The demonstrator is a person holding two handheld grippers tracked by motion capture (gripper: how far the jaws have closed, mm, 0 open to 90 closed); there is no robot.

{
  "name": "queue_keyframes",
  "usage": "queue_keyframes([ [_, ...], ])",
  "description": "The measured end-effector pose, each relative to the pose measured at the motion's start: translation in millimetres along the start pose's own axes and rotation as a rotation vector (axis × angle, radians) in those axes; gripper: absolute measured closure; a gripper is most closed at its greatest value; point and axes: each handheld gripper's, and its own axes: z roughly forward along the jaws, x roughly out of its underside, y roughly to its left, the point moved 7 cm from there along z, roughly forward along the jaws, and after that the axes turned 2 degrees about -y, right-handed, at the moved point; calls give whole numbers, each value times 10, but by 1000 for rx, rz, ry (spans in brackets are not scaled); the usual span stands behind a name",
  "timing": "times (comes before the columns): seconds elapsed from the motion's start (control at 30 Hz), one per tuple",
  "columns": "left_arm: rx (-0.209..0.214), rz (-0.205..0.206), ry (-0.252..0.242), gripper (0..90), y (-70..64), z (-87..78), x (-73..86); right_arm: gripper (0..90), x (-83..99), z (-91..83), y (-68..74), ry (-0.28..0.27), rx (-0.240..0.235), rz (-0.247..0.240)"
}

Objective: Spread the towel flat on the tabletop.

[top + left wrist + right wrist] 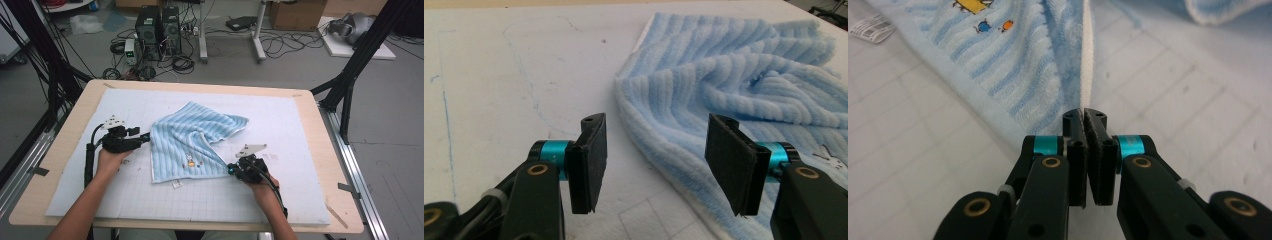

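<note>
The blue towel (192, 142) lies rumpled across the middle of the bench (310, 200), its raised folds the one obstacle between the two hands. Bare mat lies open on the towel's left, right, near and far sides, wide enough for a gripper to pass. A small white tag (177, 184) lies just beside the towel's near edge.

The towel (192, 142) is showing as soft, ribbed blue terry cloth with a white woven hem. The mat (300, 130) is looking matt, pale and gridded. The table (330, 165) is showing smooth light wood edges. Both grippers' pads (591, 160) are looking rough black.
</note>
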Motion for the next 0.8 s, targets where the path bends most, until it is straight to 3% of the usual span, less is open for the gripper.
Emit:
queue_keyframes([
  [0.27, 5, 0, -7, 422, -16, 0, 9, 875, 316, -345, 82, 41, 14, 3],
  [0.4, 6, 1, -7, 422, -20, 0, 9, 883, 462, -517, 111, 93, 48, -11],
  [0.47, 7, 4, -11, 422, -23, 8, 8, 843, 499, -583, 111, 101, 62, -11],
  [0.63, 12, 5, -20, 422, -41, 13, -3, 734, 289, -643, -28, -29, 83, 40],
  [0.8, 20, 7, -26, 418, -42, 1, -11, 610, -59, -430, -229, -115, 125, 55],
])
